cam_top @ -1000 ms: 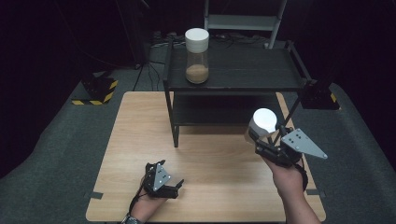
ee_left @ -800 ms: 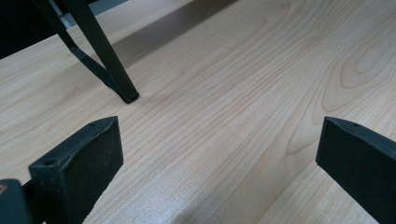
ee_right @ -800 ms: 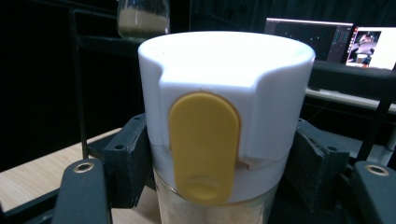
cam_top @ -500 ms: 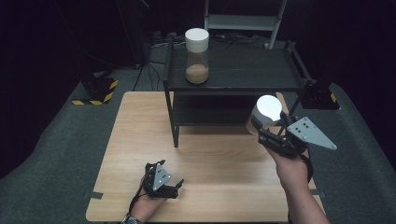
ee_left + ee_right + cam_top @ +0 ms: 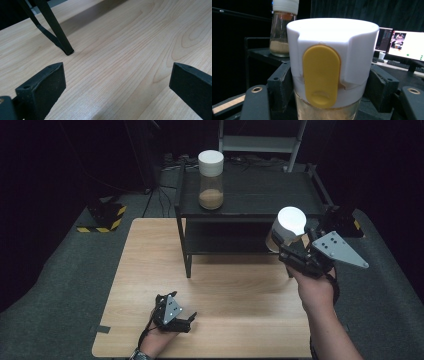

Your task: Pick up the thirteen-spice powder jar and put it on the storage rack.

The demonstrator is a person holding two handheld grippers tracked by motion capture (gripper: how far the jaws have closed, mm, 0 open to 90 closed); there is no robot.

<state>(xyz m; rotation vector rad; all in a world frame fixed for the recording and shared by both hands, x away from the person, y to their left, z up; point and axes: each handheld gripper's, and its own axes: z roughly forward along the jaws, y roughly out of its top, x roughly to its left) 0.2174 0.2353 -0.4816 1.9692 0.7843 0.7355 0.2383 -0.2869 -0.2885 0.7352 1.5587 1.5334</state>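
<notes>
Overhead, high view: right gripper (image 5: 286, 251) is clamped on a glass jar (image 5: 286, 231) with a white lid, held in the air at about the height of the black shelf's (image 5: 260, 195) top deck, just off its front right corner. A second jar (image 5: 210, 186), same type and partly filled with brown granules, stands upright on that deck. Left gripper (image 5: 183, 322) rests low over the wooden table (image 5: 240, 285) near its front edge, well apart from both jars.

Left gripper view: jaws stand wide apart, nothing between them; bare wood grain and one shelf leg (image 5: 58, 35) ahead.

Right gripper view: both jaws press the jar (image 5: 332, 65) just below the lid, at the lower lid band and glass neck. A yellow flip tab (image 5: 321, 75) faces the camera.

Judgement: glass body is rigid, smooth and breakable, so likely slippery under the pads; weight moderate, contents loose and may shift. Gripping just under the lid lets the wider rim act as a stop. Avoid pressing the tab; keep the jar upright.
</notes>
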